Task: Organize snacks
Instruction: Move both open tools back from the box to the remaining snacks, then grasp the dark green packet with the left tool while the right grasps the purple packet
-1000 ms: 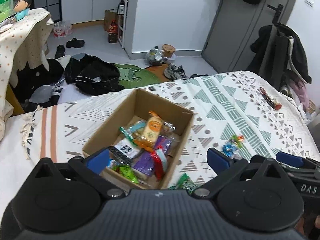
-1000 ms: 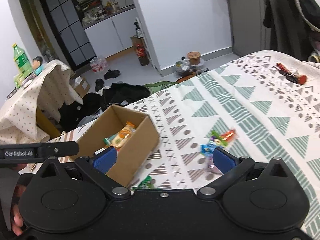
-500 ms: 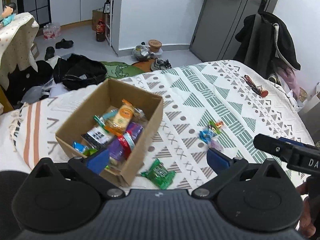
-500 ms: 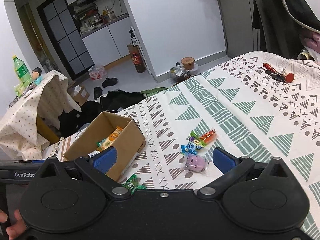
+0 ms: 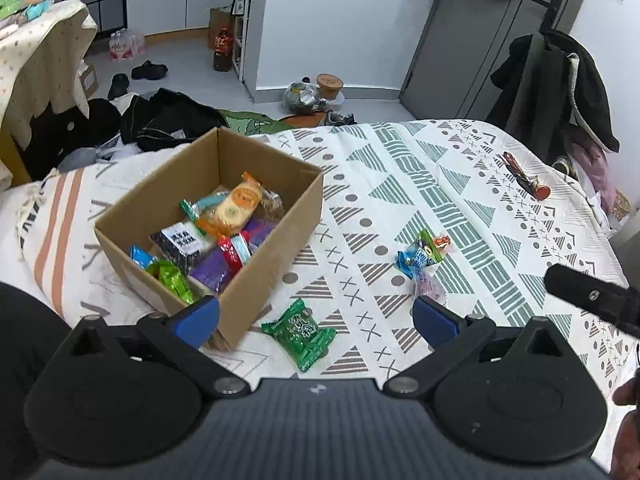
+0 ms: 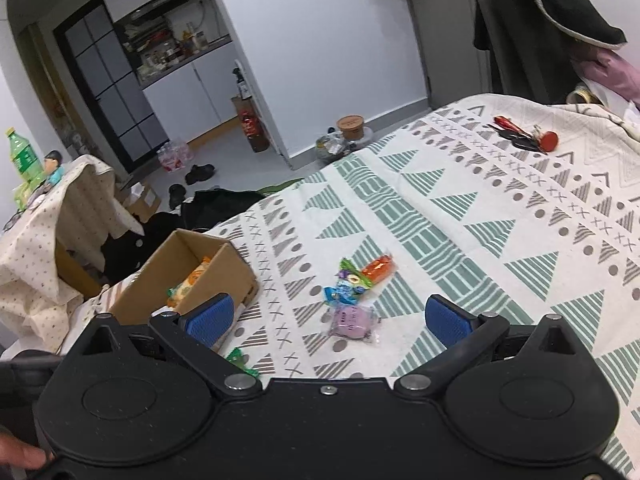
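A cardboard box (image 5: pixel 276 232) with several snack packets inside stands on the patterned bedspread; it also shows in the right wrist view (image 6: pixel 224 272). A green packet (image 5: pixel 300 334) lies just in front of my open, empty left gripper (image 5: pixel 316 318). A blue packet (image 5: pixel 414 260), an orange one (image 5: pixel 440 241) and a pink one (image 5: pixel 426 286) lie to the right. My right gripper (image 6: pixel 326 318) is open and empty, just short of the pink packet (image 6: pixel 352 320), blue packet (image 6: pixel 342 294) and orange packet (image 6: pixel 378 266).
Red keys (image 6: pixel 524 136) lie far right on the bed. The bed's edge drops to a floor with dark clothes (image 5: pixel 168 120) and shoes. A cloth-covered table (image 6: pixel 48 216) stands at the left. Coats (image 5: pixel 560 84) hang at the right.
Both grippers have pulled back and shifted right of the box. The green packet and the loose packets have come into fuller view. Both stay open.
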Demonstrator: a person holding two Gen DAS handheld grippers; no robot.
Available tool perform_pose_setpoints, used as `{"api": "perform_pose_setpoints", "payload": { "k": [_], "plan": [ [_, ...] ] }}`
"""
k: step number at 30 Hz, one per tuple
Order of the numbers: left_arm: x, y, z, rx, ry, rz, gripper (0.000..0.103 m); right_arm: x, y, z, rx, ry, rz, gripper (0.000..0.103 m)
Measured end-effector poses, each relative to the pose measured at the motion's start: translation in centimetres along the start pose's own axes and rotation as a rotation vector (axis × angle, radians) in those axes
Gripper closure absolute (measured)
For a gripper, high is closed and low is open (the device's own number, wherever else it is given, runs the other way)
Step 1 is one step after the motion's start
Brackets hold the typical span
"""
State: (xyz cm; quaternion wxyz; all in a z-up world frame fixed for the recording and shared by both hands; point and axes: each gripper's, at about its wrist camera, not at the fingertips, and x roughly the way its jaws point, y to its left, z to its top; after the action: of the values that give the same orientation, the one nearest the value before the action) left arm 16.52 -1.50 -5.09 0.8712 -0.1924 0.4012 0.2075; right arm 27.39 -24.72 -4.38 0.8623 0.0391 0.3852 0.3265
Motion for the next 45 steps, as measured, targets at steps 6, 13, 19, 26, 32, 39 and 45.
{"api": "perform_pose_setpoints", "payload": {
  "k": [6, 13, 19, 26, 32, 39, 45],
  "plan": [
    [1.9, -0.3, -1.3, -0.019, 0.029, 0.004, 0.003, 0.8, -0.4, -0.2, 0.012, 0.015, 0.002, 0.000],
    [4.4, -0.4, -2.5, -0.031, 0.054, 0.016, 0.008, 1.8, -0.4, -0.4, 0.006, 0.046, 0.015, 0.000],
    [6.8, -0.4, -3.4, -0.052, 0.089, 0.029, 0.016, 2.8, -0.5, -0.6, 0.005, 0.070, 0.017, 0.004],
    [9.1, -0.2, -3.9, -0.087, 0.100, 0.062, 0.023, 5.2, -1.0, -0.8, 0.019, 0.129, 0.009, 0.015],
    [11.2, -0.2, -4.2, -0.113, 0.115, 0.094, 0.030, 6.7, -1.0, -1.0, 0.010, 0.158, 0.002, 0.020],
    [13.6, 0.1, -4.1, -0.132, 0.138, 0.113, 0.040, 9.3, -1.0, -1.2, 0.001, 0.223, -0.010, 0.034],
    [14.4, -0.4, -4.1, -0.103, 0.127, 0.099, 0.061, 11.5, -1.2, -1.0, 0.021, 0.249, -0.037, 0.034]
  ]
}}
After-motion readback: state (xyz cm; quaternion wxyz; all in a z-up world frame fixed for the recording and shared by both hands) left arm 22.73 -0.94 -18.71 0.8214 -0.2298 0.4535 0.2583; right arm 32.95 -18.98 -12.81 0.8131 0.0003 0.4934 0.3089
